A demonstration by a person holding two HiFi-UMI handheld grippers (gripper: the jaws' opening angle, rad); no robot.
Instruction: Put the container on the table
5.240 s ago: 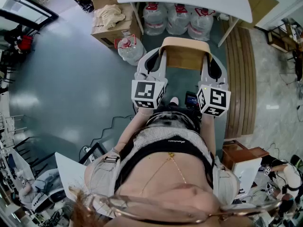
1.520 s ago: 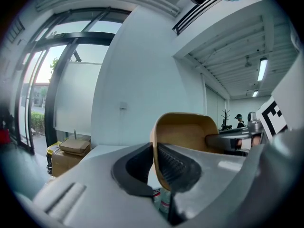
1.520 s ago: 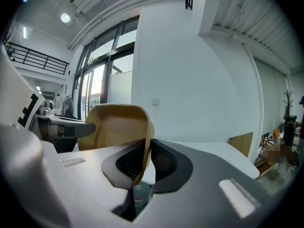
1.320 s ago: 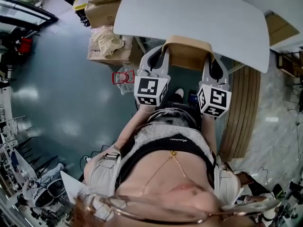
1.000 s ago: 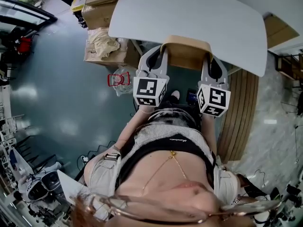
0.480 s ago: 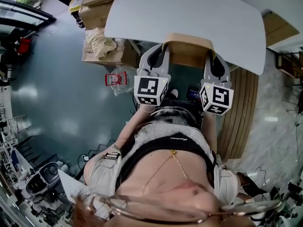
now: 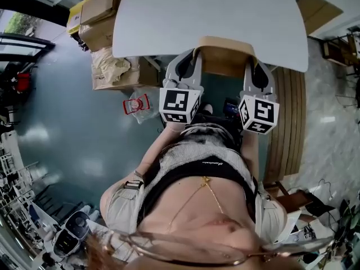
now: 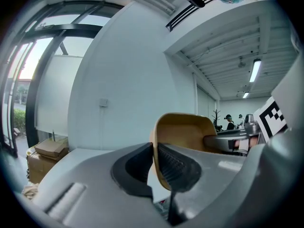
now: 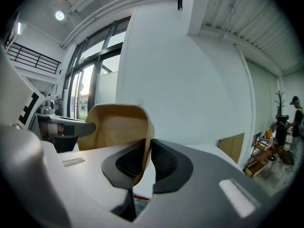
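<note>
Container [image 7: 224, 61], tan, sits between both grippers at the near edge of the white counter [image 7: 208, 16], partly over it; can't tell whether it touches the top. Left gripper [image 8: 156, 161] jaws pinched tight on the container's left wall, rim sticking up past the pads. Right gripper [image 9: 147, 158] jaws likewise clamped on its right wall. Boxes [image 7: 98, 24] stacked on the floor left of the counter, water bottle [image 7: 136, 103] on the floor near them
</note>
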